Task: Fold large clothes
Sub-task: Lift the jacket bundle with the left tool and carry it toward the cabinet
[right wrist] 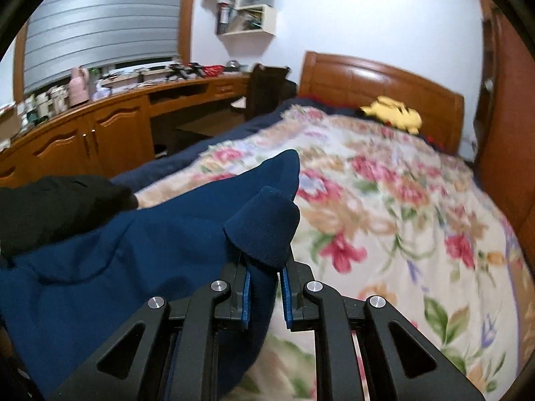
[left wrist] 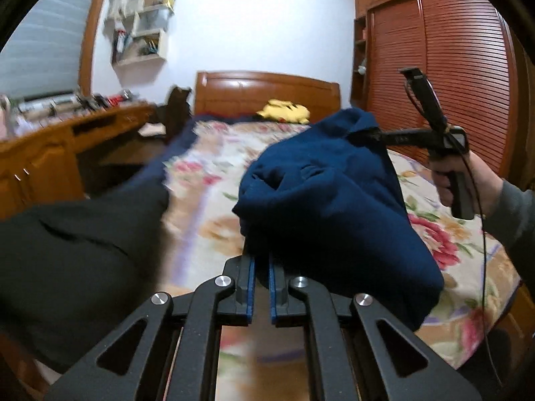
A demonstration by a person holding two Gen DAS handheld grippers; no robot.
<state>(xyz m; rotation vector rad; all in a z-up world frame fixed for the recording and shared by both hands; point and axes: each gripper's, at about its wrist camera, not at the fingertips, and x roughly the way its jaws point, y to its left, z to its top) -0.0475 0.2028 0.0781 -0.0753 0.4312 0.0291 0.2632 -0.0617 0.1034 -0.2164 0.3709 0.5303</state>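
We found the navy blue garment [left wrist: 337,207] held up above the bed [left wrist: 207,180], filling the centre and right of the left wrist view and the lower left of the right wrist view. The left gripper [left wrist: 261,260] sat at the bottom centre of its own frame, its blue-padded fingers [left wrist: 250,287] drawn close together and clamped on a lower edge of the cloth. The right gripper [right wrist: 264,264] stood at the bottom centre of its view, its fingers [right wrist: 246,297] pressed onto a bunched fold of the same garment that rose in a rounded lump just above them. In the left wrist view we also saw that gripper at the right of the frame, its tips buried in the upper corner of the cloth, with the person's hand [left wrist: 468,180] around the handle.

A dark, near-black garment [left wrist: 77,260] lay at the left of both frames, just beside the blue one. The floral bedspread [right wrist: 384,207] covered the bed beneath. A yellow plush toy [right wrist: 394,113] rested near the wooden headboard [right wrist: 367,80]. A wooden desk [right wrist: 100,127] ran along the left, and wall shelves [right wrist: 247,3] hung at the top. Both views were motion-blurred in places.
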